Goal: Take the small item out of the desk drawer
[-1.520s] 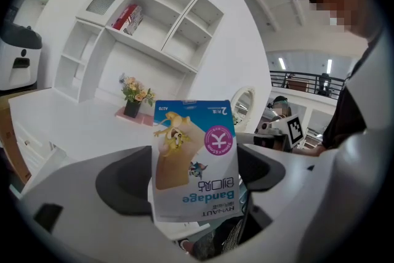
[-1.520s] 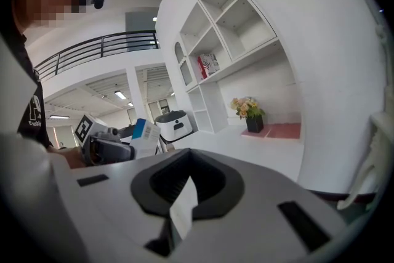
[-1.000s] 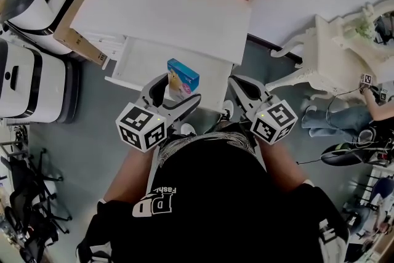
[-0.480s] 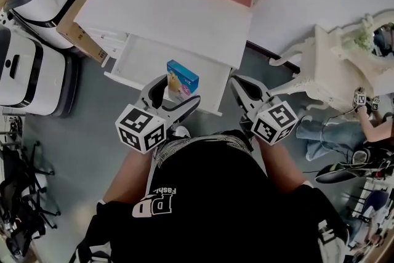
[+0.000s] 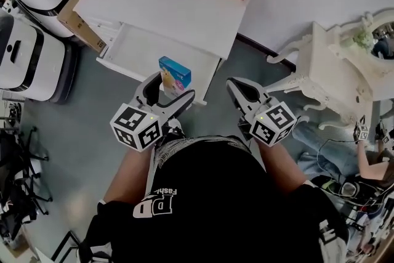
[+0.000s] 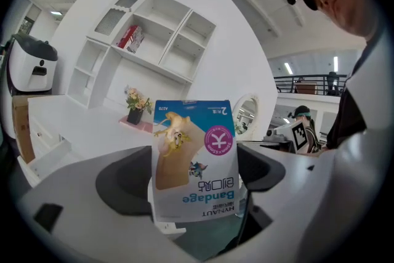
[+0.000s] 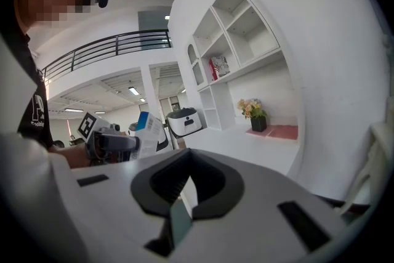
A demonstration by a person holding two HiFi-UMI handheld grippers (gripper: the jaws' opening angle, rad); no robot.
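Left gripper (image 5: 167,93): jaws clamped on the two sides of the bandage box (image 5: 175,76), which stands at 12 o'clock from its marker cube. The box is over the front edge of the open desk drawer (image 5: 132,49). Right gripper (image 5: 236,87), at 3 o'clock from the left: jaws together, nothing held.

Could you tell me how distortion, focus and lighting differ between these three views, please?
Head view: evenly lit and sharp, mild bowing at the edges, the bandage box small. Left gripper view: strong fisheye, dark round border, yet the box's print is crisp, though upside down. Right gripper view: same fisheye; near foreground soft, the shelves curved but clear.
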